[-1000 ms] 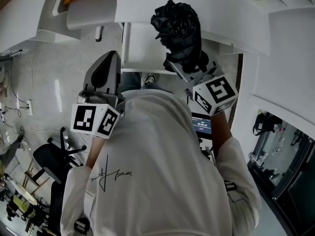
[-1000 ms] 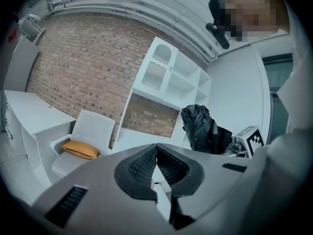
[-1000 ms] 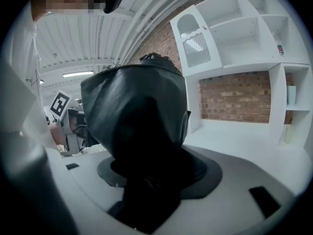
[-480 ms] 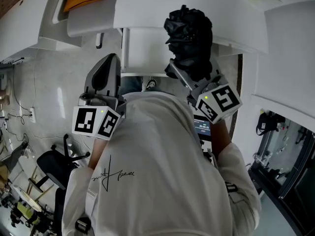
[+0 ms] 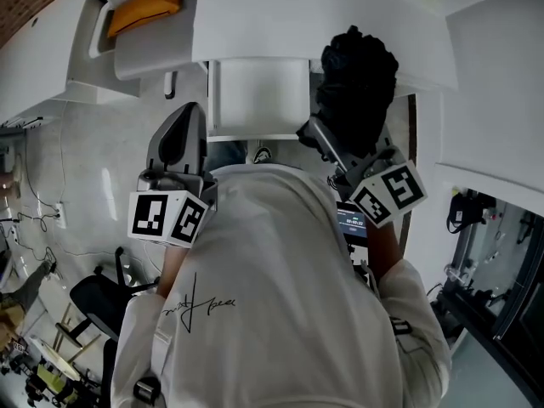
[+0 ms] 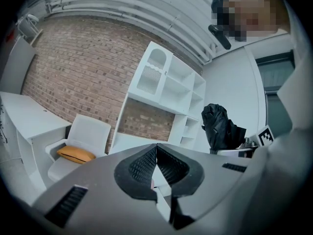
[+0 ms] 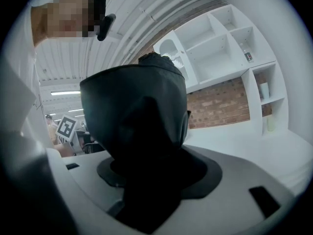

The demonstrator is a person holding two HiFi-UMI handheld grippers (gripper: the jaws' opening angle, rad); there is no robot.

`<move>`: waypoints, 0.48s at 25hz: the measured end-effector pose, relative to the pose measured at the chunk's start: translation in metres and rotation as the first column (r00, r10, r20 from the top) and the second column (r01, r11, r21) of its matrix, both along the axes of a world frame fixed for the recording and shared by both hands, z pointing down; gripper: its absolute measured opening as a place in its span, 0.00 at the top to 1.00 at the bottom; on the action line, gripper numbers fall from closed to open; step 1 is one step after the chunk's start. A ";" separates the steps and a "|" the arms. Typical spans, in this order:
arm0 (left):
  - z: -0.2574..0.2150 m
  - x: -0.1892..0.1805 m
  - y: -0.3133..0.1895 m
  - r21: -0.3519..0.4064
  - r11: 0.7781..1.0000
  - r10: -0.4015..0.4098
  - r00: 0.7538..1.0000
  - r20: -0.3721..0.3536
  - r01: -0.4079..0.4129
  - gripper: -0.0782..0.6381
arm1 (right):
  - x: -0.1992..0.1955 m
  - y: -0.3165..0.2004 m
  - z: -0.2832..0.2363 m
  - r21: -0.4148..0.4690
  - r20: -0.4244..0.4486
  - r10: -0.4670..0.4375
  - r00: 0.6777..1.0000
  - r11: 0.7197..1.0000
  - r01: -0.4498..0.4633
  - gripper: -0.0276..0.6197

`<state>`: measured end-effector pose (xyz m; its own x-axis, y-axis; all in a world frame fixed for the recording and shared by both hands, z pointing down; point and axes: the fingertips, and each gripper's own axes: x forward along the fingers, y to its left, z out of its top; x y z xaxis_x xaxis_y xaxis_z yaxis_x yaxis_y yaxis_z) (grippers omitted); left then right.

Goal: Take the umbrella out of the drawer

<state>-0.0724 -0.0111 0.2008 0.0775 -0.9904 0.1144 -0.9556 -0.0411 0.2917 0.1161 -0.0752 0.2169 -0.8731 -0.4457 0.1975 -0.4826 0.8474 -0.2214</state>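
At your left, your left gripper (image 5: 180, 130) is hanging clenched on nothing beside the open drawer (image 5: 255, 92), while your right gripper (image 5: 344, 147) is grasping the black umbrella (image 5: 357, 83) — its length running straight out of the jaws, just right of the drawer.

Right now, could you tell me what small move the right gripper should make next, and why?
Probably carry the umbrella rightward, away from the open drawer, to set it down: the right gripper is shut on it and it stands lifted out, at the drawer's right edge. The left gripper is shut, empty.
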 end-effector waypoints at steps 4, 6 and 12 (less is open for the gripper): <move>0.001 -0.003 0.004 -0.003 1.000 0.000 1.000 -0.003 0.000 0.87 | 0.007 0.001 -0.003 -0.008 0.023 0.034 0.999 0.999 -0.033 0.57; 0.001 -0.003 0.004 -0.004 1.000 0.003 1.000 -0.006 -0.003 0.87 | 0.008 0.001 -0.005 -0.011 0.031 0.046 0.998 0.999 -0.046 0.57; -0.002 0.000 0.005 -0.002 1.000 0.020 1.000 -0.009 -0.020 0.87 | 0.013 0.005 -0.013 -0.005 0.042 0.061 0.997 0.998 -0.061 0.57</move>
